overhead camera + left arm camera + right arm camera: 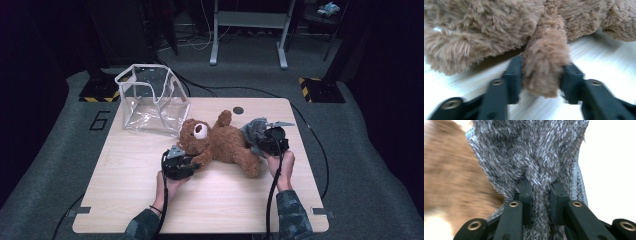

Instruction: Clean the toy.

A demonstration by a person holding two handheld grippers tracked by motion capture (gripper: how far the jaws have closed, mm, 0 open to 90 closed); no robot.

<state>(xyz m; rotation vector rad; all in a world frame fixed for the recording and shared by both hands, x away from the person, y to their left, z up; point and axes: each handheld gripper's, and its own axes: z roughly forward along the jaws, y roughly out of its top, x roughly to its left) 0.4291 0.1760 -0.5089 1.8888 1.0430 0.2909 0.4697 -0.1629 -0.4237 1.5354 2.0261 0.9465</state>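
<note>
Nearest, from above: left gripper [192,165] at the teddy bear's [225,142] arm, right gripper [261,141] at its far side, clenched on a grey fuzzy cloth [254,129]. In the left gripper view: bear's paw [545,72] between the jaws, sides brushing the pads, grip loose. In the right gripper view: cloth [536,157] bunched tight between the jaws. Farther back on the table [150,200]: clear plastic bag [150,100].

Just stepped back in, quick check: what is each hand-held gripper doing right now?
Left hand-held gripper: jaws around the teddy bear's paw; whether they press it cannot be told.
Right hand-held gripper: closed on the grey fuzzy cloth.
</note>
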